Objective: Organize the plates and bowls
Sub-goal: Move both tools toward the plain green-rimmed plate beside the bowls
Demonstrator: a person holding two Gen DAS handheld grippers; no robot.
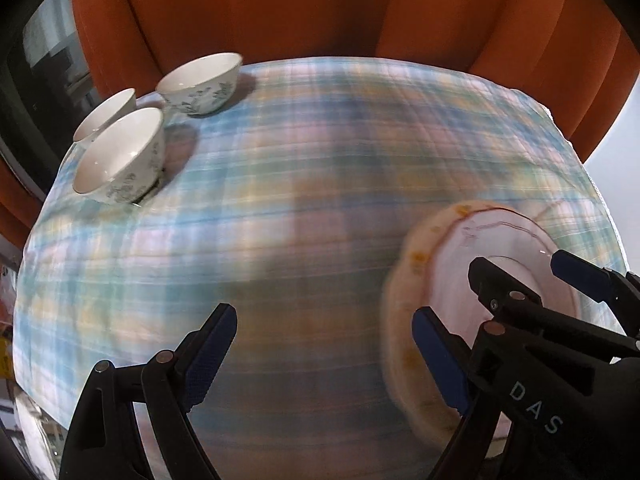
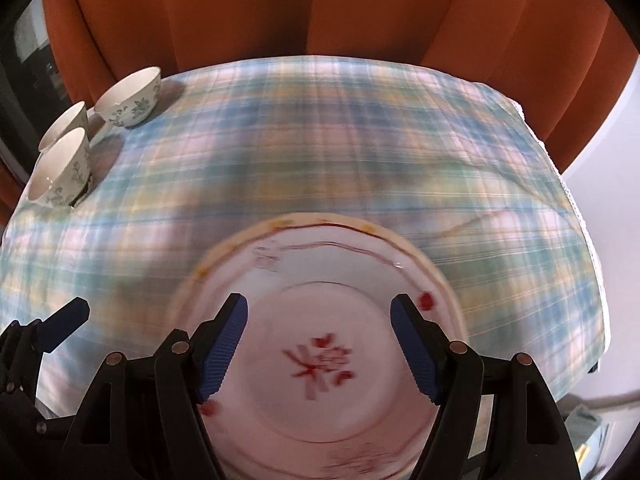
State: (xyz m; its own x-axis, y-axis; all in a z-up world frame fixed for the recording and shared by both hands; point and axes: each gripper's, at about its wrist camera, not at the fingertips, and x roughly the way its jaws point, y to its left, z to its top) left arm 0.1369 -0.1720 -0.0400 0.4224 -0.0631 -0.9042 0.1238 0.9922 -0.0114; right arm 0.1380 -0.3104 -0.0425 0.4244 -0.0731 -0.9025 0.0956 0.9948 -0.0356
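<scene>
Two stacked plates lie flat on the plaid cloth. The top plate (image 2: 320, 320) is white with a red motif. Under it sits a yellow-rimmed plate (image 2: 224, 256), also seen low on the right in the left wrist view as the plate stack (image 1: 452, 248). My right gripper (image 2: 320, 332) hovers open over the top plate, and its pads press on nothing. My left gripper (image 1: 324, 344) stands open over bare cloth, just left of the stack. Three white bowls with grey-green flowers stand at the far left: one bowl (image 1: 200, 80), a second (image 1: 120, 156), a third (image 1: 106, 114).
The plaid tablecloth (image 1: 300, 180) covers a rounded table, with orange curtains (image 1: 320, 8) close behind its far edge. The right gripper (image 1: 516, 264) shows beside my left one. A dark window (image 1: 44, 60) lies at the far left.
</scene>
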